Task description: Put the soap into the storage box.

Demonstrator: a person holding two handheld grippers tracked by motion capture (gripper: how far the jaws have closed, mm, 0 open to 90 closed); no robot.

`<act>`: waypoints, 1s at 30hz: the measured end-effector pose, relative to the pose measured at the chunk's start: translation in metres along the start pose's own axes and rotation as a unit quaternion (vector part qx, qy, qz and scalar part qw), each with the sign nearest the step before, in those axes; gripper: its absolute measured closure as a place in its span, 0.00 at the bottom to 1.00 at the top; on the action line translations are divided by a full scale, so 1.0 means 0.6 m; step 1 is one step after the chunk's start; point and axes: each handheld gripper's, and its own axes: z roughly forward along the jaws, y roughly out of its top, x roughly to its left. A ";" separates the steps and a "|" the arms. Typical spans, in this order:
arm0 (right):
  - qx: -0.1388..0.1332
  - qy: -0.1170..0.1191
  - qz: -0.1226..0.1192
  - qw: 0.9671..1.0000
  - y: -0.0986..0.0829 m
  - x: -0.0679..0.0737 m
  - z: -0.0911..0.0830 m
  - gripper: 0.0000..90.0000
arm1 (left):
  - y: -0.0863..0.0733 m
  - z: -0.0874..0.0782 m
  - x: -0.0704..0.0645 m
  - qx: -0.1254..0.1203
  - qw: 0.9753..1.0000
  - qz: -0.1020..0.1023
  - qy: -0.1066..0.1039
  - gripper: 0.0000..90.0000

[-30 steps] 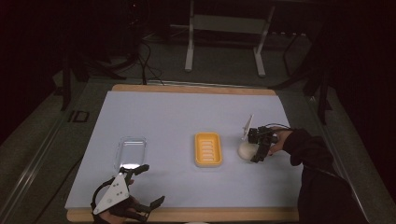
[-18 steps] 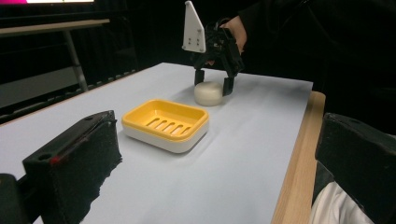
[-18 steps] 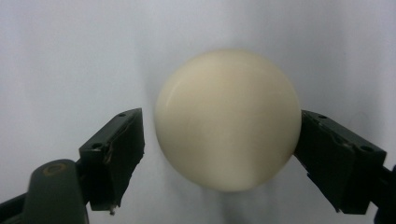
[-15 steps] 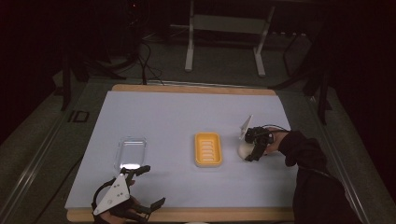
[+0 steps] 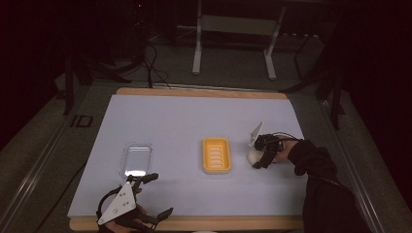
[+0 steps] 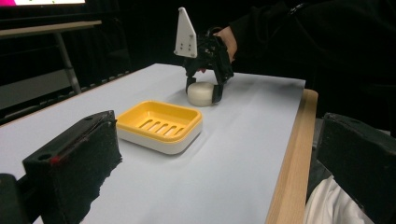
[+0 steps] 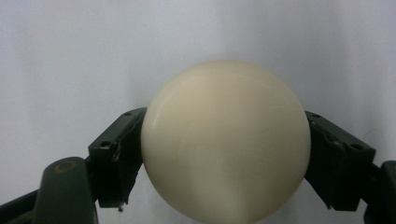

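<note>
Since a second ago the right gripper has edged slightly toward 9 o'clock, nearer the yellow soap dish; the left gripper has barely shifted, jaws spread wide. The soap is a smooth, cream, rounded bar, pinched between the right jaws, on the table just beside the dish at 3 o'clock.

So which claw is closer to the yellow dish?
The right claw, clamped on the soap just beside the dish. The left claw sits at the table's near edge.
</note>
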 end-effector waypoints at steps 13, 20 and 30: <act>0.010 0.001 0.013 1.000 0.004 0.001 -0.005 0.26 | -0.001 0.001 0.001 0.001 1.000 -0.001 -0.001 0.00; 0.021 0.028 0.024 0.999 0.012 0.007 -0.032 0.26 | -0.001 0.001 0.001 0.001 1.000 -0.002 0.000 0.00; 0.017 0.023 0.008 1.000 0.024 0.015 -0.077 0.26 | -0.001 0.003 0.001 0.002 1.000 -0.001 -0.001 0.00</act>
